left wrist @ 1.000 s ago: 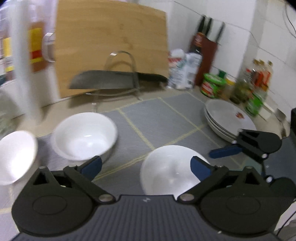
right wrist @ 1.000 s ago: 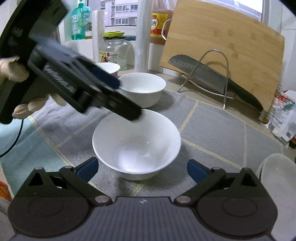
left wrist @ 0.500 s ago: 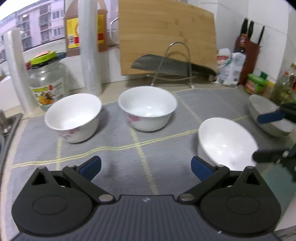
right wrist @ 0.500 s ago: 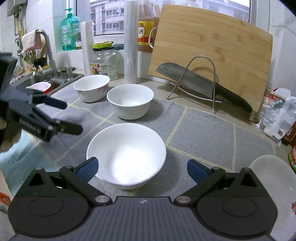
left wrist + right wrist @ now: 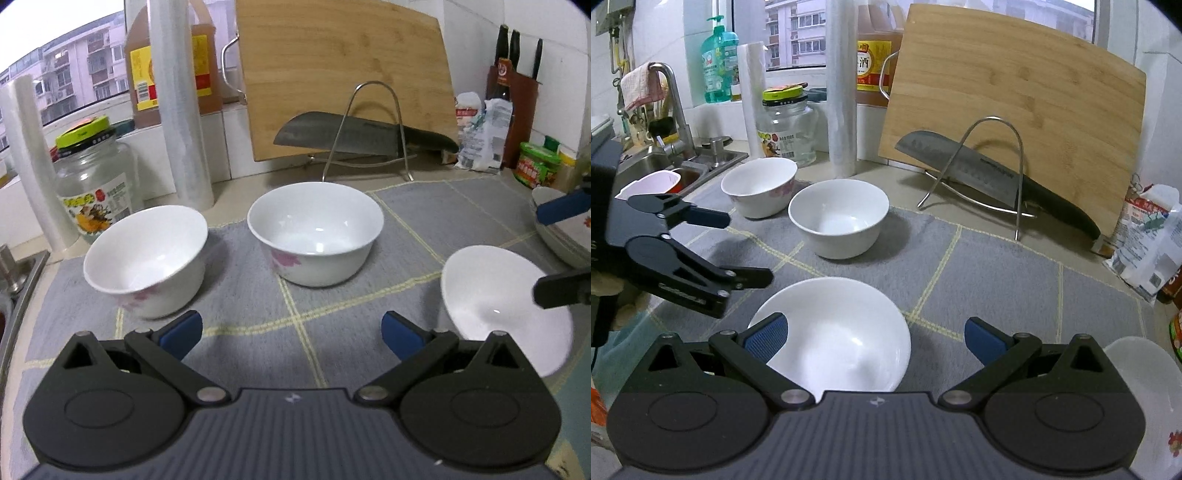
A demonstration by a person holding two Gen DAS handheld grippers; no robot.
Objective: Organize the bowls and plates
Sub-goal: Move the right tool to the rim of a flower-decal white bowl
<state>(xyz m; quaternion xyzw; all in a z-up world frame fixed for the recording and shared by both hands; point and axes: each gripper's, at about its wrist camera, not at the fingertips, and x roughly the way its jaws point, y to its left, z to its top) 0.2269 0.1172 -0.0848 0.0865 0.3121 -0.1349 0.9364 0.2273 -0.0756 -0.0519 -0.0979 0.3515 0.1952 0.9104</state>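
Three white bowls and a stack of plates are seen on a grey mat on the worktop.

The plain bowl [image 5: 834, 339] is placed nearest, white and glossy inside, just in front of the right gripper [image 5: 873, 338], whose jaws are spread wide with nothing held. A middle bowl [image 5: 315, 232] with a pink flower print on its side is set upright behind it, and a left bowl [image 5: 146, 260] with a similar faint pink print is found beside it, apart. The stack of plates [image 5: 561, 236] is seen at the right edge. The left gripper [image 5: 291, 332] is held above the grey mat [image 5: 424, 206], jaws wide and empty. A cutting board [image 5: 1015, 110] is leaned against the wall.
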